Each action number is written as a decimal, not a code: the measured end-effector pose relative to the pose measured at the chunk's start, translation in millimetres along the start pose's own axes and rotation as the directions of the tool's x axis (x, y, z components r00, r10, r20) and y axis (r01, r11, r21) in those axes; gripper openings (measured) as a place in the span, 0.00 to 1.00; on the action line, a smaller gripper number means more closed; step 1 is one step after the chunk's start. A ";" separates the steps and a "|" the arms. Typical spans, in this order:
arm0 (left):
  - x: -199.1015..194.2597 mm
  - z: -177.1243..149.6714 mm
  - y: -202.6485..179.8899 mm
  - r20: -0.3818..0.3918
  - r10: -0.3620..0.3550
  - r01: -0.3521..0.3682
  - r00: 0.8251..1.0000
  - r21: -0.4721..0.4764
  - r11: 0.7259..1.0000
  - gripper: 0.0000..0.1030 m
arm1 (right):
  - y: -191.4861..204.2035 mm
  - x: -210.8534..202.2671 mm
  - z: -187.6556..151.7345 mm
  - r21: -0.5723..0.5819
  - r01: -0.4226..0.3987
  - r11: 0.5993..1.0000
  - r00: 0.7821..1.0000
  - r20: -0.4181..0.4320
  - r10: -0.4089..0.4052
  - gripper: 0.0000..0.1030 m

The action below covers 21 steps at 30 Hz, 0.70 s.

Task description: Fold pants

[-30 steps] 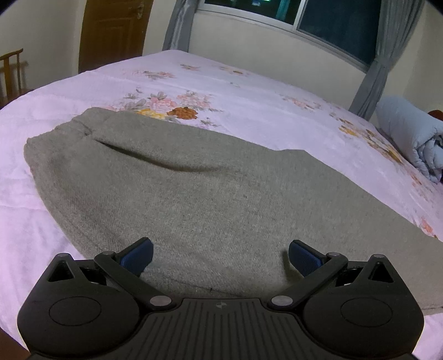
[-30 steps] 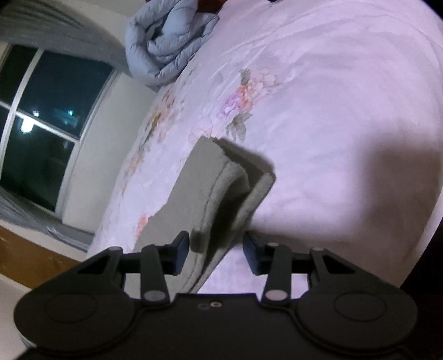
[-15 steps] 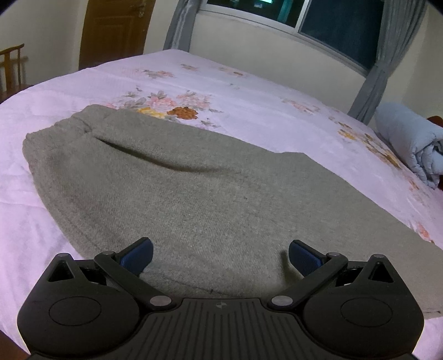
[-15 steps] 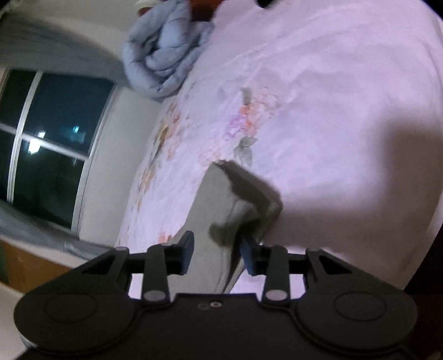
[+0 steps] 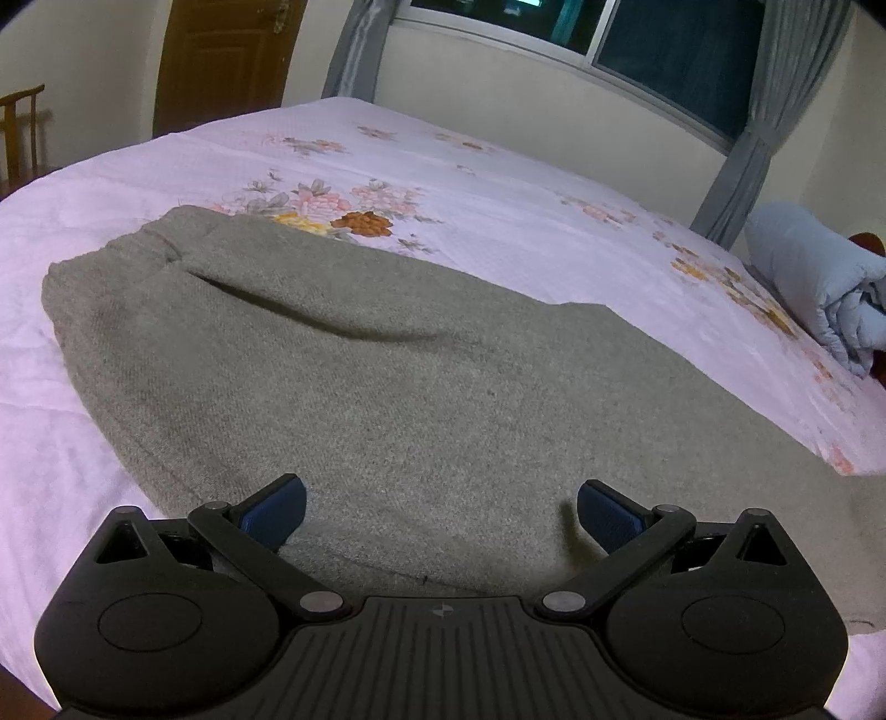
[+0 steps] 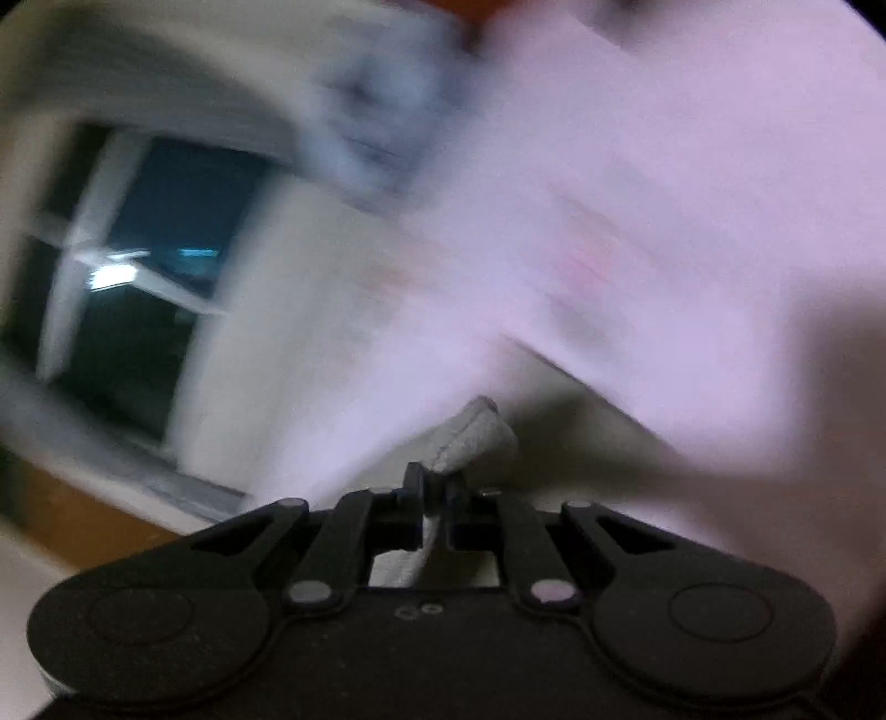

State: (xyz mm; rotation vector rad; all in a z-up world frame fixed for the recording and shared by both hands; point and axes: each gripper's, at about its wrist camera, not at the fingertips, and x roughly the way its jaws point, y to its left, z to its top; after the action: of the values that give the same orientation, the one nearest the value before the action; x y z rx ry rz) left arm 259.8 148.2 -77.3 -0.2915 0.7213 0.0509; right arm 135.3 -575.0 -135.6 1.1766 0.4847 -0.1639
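Note:
Grey knit pants (image 5: pixel 387 376) lie spread flat across the pink floral bed (image 5: pixel 498 183), waistband at the left, legs running off to the right. My left gripper (image 5: pixel 440 507) hovers open just above the near edge of the pants, with nothing between its blue pads. In the blurred right wrist view, my right gripper (image 6: pixel 434 490) is shut on the cuff end of the pants (image 6: pixel 470 437), and a fold of grey cloth sticks out past the pinched fingertips.
A rolled pale blue quilt (image 5: pixel 819 282) lies at the bed's right end. Behind the bed are a window (image 5: pixel 664 50) with grey curtains (image 5: pixel 736 166), a brown door (image 5: pixel 221 61) and a wooden chair (image 5: pixel 22 133) at the far left.
The right gripper's jaws have closed from part open onto the pants cuff, and its view has swung and blurred. The left gripper has stayed open in the same place.

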 end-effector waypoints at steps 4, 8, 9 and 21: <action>2.8 0.7 -1.4 -0.007 0.007 -0.007 1.000 0.009 1.000 1.00 | -2.6 -9.3 -5.5 -0.016 -0.023 1.000 0.999 0.038 0.024 0.00; 4.9 1.2 -6.8 -0.013 0.033 -0.033 0.999 0.027 0.999 1.00 | 60.0 -5.1 19.4 -0.156 -0.114 0.981 0.990 0.064 0.125 0.00; 4.9 1.3 -7.3 -0.014 0.036 -0.035 0.999 0.031 0.999 1.00 | 84.3 -2.8 26.7 -0.205 -0.138 0.969 0.987 0.056 0.153 0.00; 0.8 0.5 0.4 -0.004 0.000 0.000 1.000 0.010 1.000 1.00 | 3.0 -6.1 3.9 -0.080 0.024 0.997 1.000 -0.007 -0.024 0.00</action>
State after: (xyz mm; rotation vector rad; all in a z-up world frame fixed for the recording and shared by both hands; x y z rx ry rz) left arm 260.7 148.7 -77.5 -0.2822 0.7258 0.0470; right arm 132.1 -578.2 -129.2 1.0944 0.5084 -0.1592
